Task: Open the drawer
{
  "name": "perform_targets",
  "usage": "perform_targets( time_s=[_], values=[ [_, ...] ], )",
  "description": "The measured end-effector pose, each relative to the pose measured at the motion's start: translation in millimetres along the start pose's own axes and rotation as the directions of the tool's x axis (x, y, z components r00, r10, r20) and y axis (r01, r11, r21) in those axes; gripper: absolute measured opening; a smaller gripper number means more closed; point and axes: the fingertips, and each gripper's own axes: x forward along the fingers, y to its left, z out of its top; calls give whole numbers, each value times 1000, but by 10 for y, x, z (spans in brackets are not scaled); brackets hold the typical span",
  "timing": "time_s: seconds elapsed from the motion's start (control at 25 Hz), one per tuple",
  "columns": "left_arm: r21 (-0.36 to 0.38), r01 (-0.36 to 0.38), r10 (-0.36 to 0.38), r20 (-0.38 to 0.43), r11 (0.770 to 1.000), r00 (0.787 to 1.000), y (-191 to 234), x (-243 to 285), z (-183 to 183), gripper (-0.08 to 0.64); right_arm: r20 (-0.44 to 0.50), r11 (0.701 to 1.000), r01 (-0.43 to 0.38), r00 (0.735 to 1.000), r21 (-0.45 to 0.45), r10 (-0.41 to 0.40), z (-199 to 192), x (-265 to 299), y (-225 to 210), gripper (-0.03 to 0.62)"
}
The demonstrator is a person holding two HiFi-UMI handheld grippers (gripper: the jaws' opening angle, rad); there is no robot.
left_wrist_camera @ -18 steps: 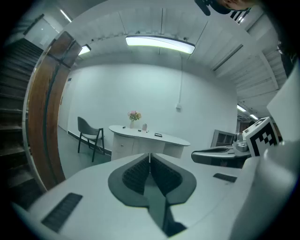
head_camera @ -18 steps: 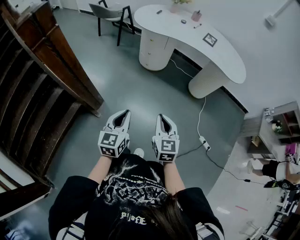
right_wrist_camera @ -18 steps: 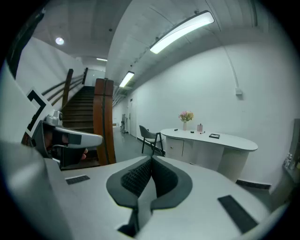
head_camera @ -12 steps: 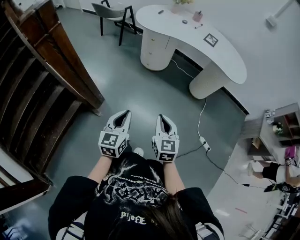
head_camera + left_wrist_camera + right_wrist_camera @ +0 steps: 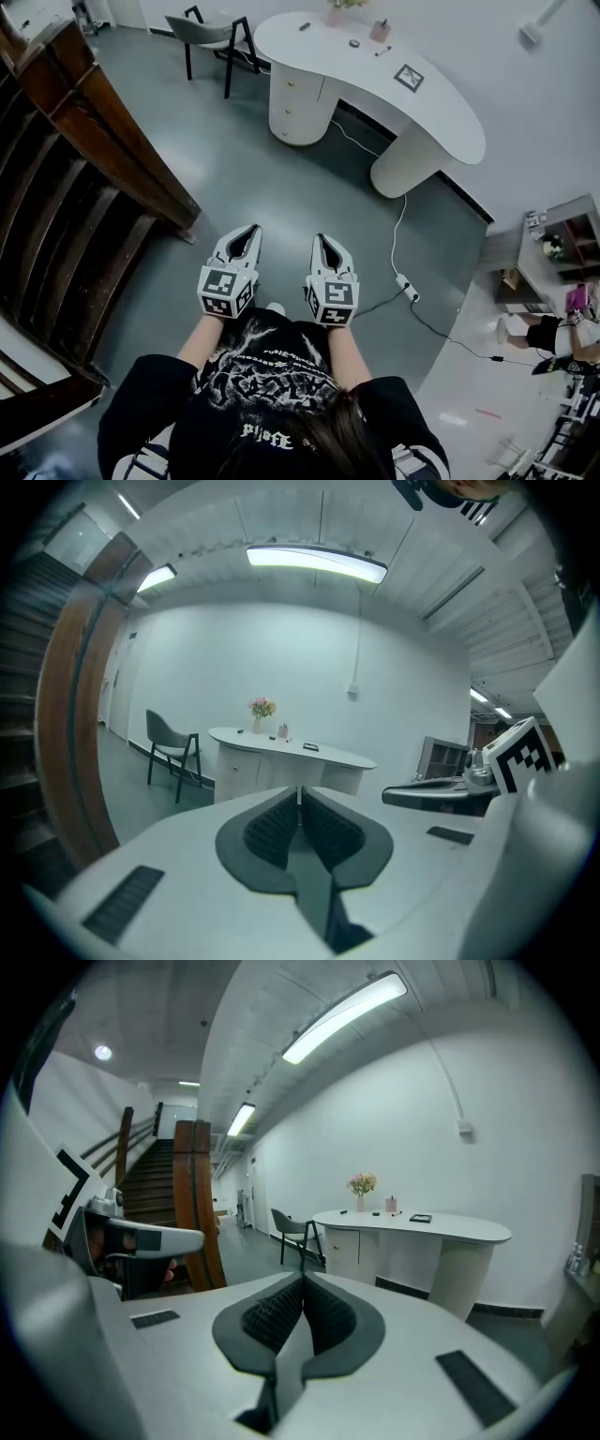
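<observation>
Left tongs (image 5: 249, 231) and right tongs (image 5: 323, 240), low centre, are each pressed together on nothing. The drawer (image 5: 298, 82) sits under the white surface (image 5: 441, 112) at upper centre, well apart from them. Its knob (image 5: 287, 82) looks small: tongs not spread in time would likely bump it or slip off. The floor cable (image 5: 396, 239) at right could snag a foot.

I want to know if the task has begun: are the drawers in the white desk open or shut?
Shut, it seems: the drawer fronts sit flush in the white desk, and none is pulled out.
</observation>
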Motion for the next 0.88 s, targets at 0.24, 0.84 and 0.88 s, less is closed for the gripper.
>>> perform_targets(
  time_s=[0.24,0.84,0.88],
  values=[
    [21,44,-43,-29,999,999,283,401,95,31,-43,999,54,998,0,-54,23,400,-142,25],
    [19,129,-128,-34,992,991,1600,1461,698,31,-65,988,150,987,23,-148,590,1818,-52,25],
    [21,135,-134,-38,991,990,1689,1513,713,31,-69,988,155,986,22,-153,606,1914,-24,25]
  ],
)
